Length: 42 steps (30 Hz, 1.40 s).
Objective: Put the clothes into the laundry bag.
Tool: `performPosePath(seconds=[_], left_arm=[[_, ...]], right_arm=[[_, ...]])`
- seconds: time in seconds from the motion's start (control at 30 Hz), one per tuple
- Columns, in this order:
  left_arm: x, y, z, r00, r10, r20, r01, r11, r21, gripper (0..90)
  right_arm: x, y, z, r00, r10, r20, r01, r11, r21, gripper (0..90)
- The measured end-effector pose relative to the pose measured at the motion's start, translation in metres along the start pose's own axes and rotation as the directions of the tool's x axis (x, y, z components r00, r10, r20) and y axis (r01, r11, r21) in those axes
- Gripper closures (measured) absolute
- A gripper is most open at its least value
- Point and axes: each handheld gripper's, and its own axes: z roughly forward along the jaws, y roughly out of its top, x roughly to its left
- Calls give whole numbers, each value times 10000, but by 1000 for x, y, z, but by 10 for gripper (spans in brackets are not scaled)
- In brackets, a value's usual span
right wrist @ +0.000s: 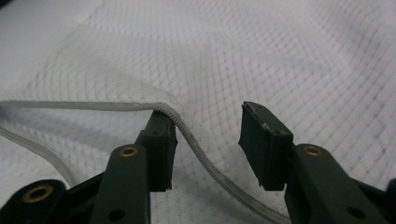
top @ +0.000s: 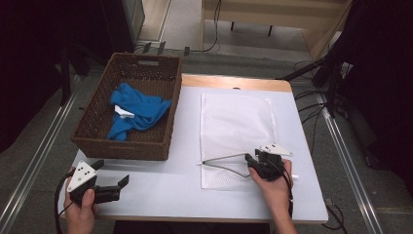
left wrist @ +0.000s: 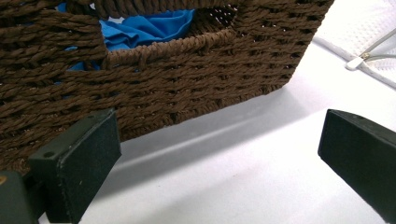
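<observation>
Black jaws of the right hand-held gripper (right wrist: 208,140) stand parted around the raised zipper edge (right wrist: 187,130) of the white mesh laundry bag (right wrist: 261,60) — the left jaw sits under the lifted lip, the right jaw is apart from it, nothing pinched yet. From the high view, this gripper (top: 253,160) is at the bag's (top: 237,122) near end, where the opening gapes in a shallow wedge. The bag lies flat on the table (top: 185,190), right of centre.

Left of the bag, touching nothing of it, stands a brown wicker basket (top: 125,141) holding a crumpled blue garment (top: 139,109) with a white label. The left hand-held gripper (top: 117,187) rests low at the table's near left corner, jaws spread wide and empty; its own view looks at the basket wall (left wrist: 187,84) with blue cloth (left wrist: 149,25) showing over the rim.

Step in hand, as I judge it: opening the bag's mouth so the garment can go in. Next move likely calls for closing the right jaws on the zipper edge and lifting it to hold the mouth open — while the left reaches over the basket rim for the cloth.

Hard to tell: whether the zipper is fully undone, since its run is cut off by the jaws. The zip pull (left wrist: 359,59) is small and only partly clear. The garment's shape is unreadable.
</observation>
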Motion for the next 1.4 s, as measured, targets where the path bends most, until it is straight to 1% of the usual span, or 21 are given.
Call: performPosePath(seconds=[0.03,0.07,0.13,0.17,0.23,0.27,0.37,0.4,0.43,0.47,0.53,0.57,0.6,0.67,0.77,0.87,0.97,1.13,1.27,1.33,1.4], left_arm=[[0,0,0,10000,-12,17,12,10000,15,0],[0,0,0,10000,-80,34,80,10000,25,0],[-1,1,-2,9998,-160,121,160,9998,-67,0],[-2,2,-2,9998,-135,132,136,9999,-102,0],[-5,4,-3,9998,-98,194,101,9999,-137,0],[-6,5,-2,9998,-63,201,66,9999,-132,0],[-9,7,-1,9996,-50,289,53,9999,-100,0],[-11,8,-1,9994,-108,325,111,9999,-89,0],[-12,9,-2,9993,-130,365,134,9998,-112,0],[-15,11,-4,9986,-263,467,271,9995,-180,0],[-19,16,-9,9981,-272,544,290,9990,-326,0],[-21,18,-10,9980,-277,566,300,9988,-393,0],[-23,23,-13,9975,-331,624,360,9983,-453,0],[-25,30,-16,9975,-357,606,391,9977,-559,0],[-26,38,-19,9984,-272,498,304,9975,-631,0],[-24,48,-20,9993,-238,274,254,9979,-599,0],[-24,56,-19,9997,-190,136,197,9985,-518,0],[-24,73,-15,10000,68,-73,-69,9998,-206,0],[-22,82,-11,9997,124,-202,-129,9996,-235,0],[-20,86,-11,9998,83,-181,-87,9997,-236,0],[-19,89,-9,9996,71,-264,-78,9997,-241,0]], right_arm=[[-1,-2,3,10000,13,19,-14,9997,251,543],[-1,-2,5,10000,-10,46,9,9994,347,542],[-2,-3,8,10000,70,-18,-69,9988,485,572],[-3,-3,9,9997,169,-174,-160,9986,496,607],[-5,-2,9,9979,304,-568,-285,9990,349,707],[-5,-1,7,9971,350,-668,-335,9992,234,745],[-5,1,3,9963,307,-799,-322,9993,-178,835],[-5,2,2,9959,267,-859,-289,9993,-249,859],[-4,4,0,9953,196,-949,-238,9988,-429,882],[-4,5,-2,9949,161,-998,-215,9984,-532,887],[-4,7,-5,9954,145,-943,-223,9964,-822,894],[-4,8,-8,9940,296,-1052,-393,9950,-914,895],[-5,9,-8,9931,316,-1129,-429,9942,-984,895],[-4,9,-10,9924,376,-1175,-498,9934,-1029,896],[-3,8,-8,9921,312,-1218,-433,9943,-978,895],[-2,7,-8,9910,325,-1296,-453,9943,-966,895],[-1,6,-8,9908,252,-1332,-384,9945,-976,895],[0,5,-7,9907,149,-1353,-281,9950,-960,895],[3,4,-6,9899,40,-1416,-177,9952,-961,896],[3,4,-6,9899,31,-1415,-166,9954,-944,896],[3,3,-5,9897,-4,-1432,-130,9956,-927,896]])
